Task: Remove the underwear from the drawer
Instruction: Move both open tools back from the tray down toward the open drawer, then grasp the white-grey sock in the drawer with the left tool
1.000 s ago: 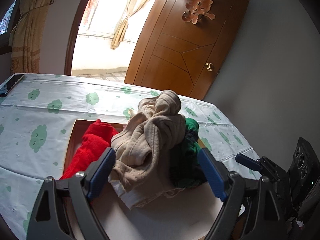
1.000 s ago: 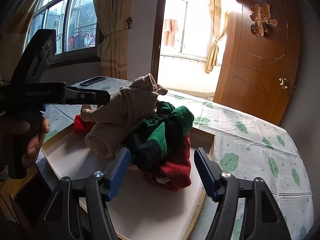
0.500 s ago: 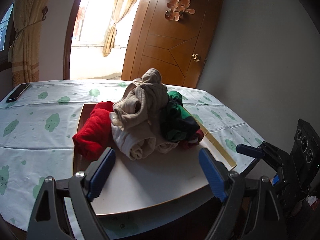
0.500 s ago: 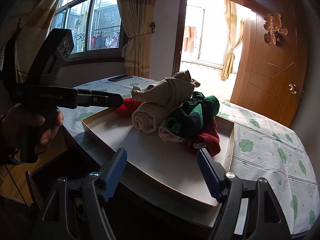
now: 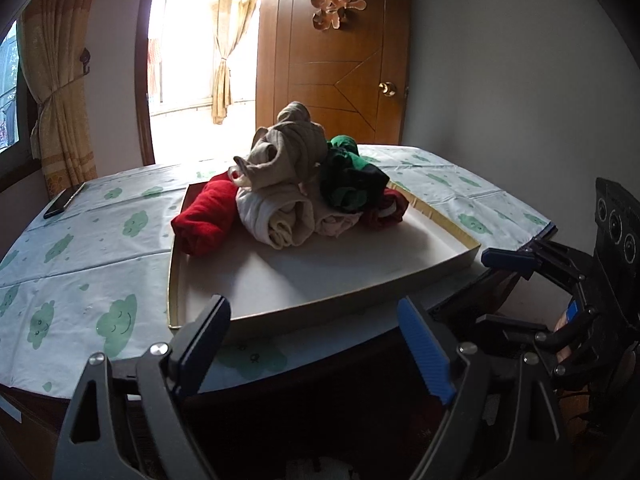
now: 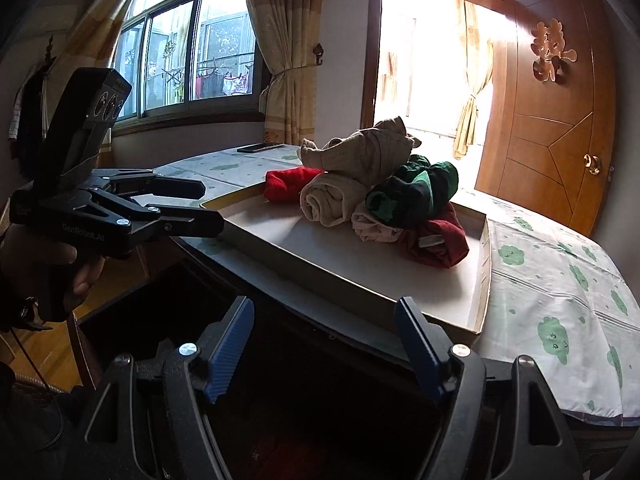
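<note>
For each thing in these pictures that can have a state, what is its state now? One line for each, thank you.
left gripper: open, nothing between its fingers.
right gripper: open, holds nothing; its jaws have just been opening.
tray: on the table, holds the rolled clothes.
beige roll: rolled up, in the pile.
red roll: rolled, lies over the tray's edge.
wooden door: swung open.
phone: flat on the tablecloth, screen dark.

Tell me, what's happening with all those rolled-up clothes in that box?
A person holds a grabbing tool in each hand. The left tool and the right tool are both open and empty, hanging off the table's near edge. The pile of rolled clothes, red, beige and green, sits in a shallow cardboard tray on the cloud-print tablecloth. Nothing is being gripped.
</note>
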{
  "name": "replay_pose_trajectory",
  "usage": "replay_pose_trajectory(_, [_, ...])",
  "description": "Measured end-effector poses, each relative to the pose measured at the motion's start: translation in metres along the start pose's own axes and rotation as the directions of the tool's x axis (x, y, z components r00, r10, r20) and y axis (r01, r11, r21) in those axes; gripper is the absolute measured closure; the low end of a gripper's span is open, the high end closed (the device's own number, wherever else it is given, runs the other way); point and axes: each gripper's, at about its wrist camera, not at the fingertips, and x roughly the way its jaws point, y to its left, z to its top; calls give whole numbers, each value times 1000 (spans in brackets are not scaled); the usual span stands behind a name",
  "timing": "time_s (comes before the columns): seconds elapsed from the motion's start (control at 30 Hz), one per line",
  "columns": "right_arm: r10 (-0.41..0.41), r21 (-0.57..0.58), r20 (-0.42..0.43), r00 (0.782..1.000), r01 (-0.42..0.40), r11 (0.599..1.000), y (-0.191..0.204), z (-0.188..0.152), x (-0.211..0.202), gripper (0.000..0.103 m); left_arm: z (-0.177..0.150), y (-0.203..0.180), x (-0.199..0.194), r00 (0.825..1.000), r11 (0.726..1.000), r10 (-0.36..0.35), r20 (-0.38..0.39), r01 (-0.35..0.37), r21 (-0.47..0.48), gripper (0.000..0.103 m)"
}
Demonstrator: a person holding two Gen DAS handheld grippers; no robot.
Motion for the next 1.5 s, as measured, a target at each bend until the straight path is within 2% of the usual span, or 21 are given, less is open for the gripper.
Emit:
replay_pose_trajectory(0.3, [19,-35,-17,1000,-19,999,17,-21,-2,28,-29,6,-1,1000,999,19,-23,-20,-27,16])
replay_pose_trajectory(0.6, [35,-35,-26,999,-36,999,24,-28,0,28,-50,12,-4,999,998,7,-47,-10,-68,16])
replay_pose_trajectory(0.83, [52,-71,-63,997,-57,996,35,-34,5,28,-66,17,1,995,998,13,-101,-19,-61,16])
replay_pose_trajectory(1.0, [58,-78,-106,993,-67,995,39,-41,12,28,-78,16,11,982,1000,25,-186,-28,-10,16])
replay_pose_trajectory(1.07, [59,-76,-122,991,-69,995,39,-43,14,28,-83,16,17,972,1000,19,-235,-18,5,16])
replay_pose_trajectory(1.17, [61,-75,-127,990,-70,995,39,-45,13,28,-92,14,28,946,1000,3,-323,6,25,16])
replay_pose_trajectory(1.23, [58,-78,-135,989,-69,995,38,-46,13,28,-98,12,37,923,999,-7,-384,25,43,16])
replay_pose_trajectory(1.3, [59,-80,-149,987,-72,994,38,-47,15,28,-105,9,46,891,996,-26,-454,61,64,16])
replay_pose_trajectory(1.4, [59,-86,-162,985,-74,994,39,-47,17,28,-107,5,54,862,993,-41,-505,93,77,16])
replay_pose_trajectory(1.5, [65,-88,-167,984,-81,993,40,-48,17,28,-112,1,65,815,985,-81,-574,155,81,16])
